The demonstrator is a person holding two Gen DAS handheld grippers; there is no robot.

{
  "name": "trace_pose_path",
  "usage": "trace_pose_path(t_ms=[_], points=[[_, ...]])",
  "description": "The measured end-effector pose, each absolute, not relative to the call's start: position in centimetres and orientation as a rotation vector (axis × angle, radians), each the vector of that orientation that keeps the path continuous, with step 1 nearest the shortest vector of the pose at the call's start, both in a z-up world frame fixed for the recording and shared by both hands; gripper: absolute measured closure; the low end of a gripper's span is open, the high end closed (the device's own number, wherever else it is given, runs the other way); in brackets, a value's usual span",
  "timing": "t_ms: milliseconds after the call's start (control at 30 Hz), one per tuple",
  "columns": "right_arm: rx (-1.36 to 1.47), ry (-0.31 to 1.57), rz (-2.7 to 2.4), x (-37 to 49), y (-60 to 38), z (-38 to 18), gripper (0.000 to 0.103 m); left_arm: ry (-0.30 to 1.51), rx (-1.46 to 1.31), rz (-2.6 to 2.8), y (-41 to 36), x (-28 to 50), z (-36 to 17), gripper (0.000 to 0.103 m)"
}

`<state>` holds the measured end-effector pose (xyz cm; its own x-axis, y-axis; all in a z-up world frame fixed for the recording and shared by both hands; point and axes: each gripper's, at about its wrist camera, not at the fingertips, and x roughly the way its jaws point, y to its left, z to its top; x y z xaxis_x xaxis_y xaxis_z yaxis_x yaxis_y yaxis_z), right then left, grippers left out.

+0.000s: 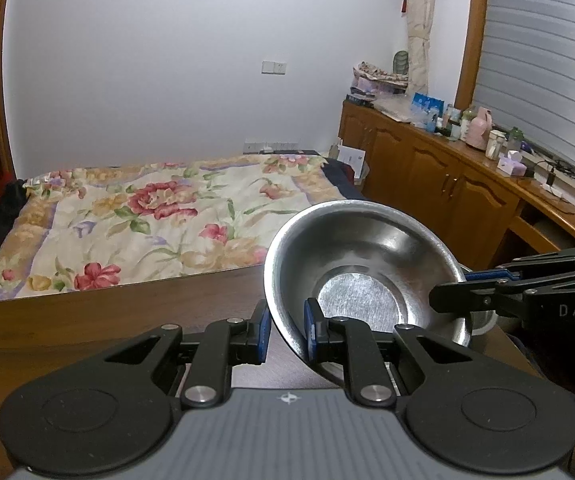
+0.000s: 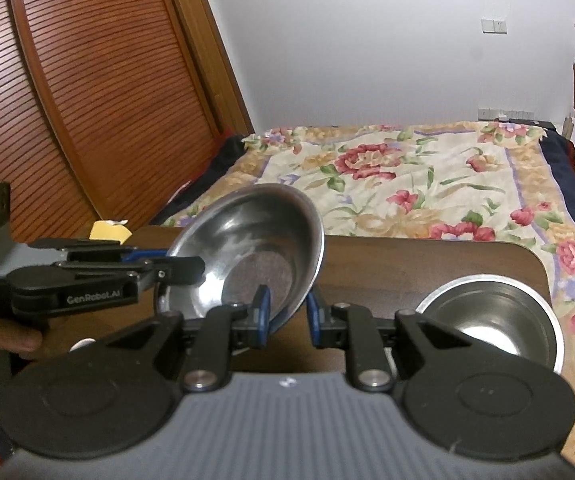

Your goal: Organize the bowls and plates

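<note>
1. Both my left tongs (image 1: 285, 334) and right tongs (image 2: 287, 316) straddle the tilted steel bowl's (image 1: 361, 272) thin rim; whether either is clamped, I cannot tell.
2. It hangs over the dark wood counter (image 1: 127, 312).
3. Risk: slick, curved metal could slip and clatter.
4. A second steel bowl (image 2: 495, 316) sits far right.

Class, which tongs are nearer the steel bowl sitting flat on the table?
Right. The right tongs grip the tilted steel bowl just beside the flat steel bowl; the left tongs grip its opposite rim, farther away.
</note>
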<state>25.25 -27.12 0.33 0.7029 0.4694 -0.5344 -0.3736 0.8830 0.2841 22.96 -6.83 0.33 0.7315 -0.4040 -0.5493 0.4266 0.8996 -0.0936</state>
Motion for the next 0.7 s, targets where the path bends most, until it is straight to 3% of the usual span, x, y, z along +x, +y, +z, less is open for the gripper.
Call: trace_pose_path(t_ms=[700], points=[[0.182,0.620,0.491,19.8,-27.1,0.2,0.082,0.605,0.059,-0.498,-6.2,16.8,-0.7,0.083]])
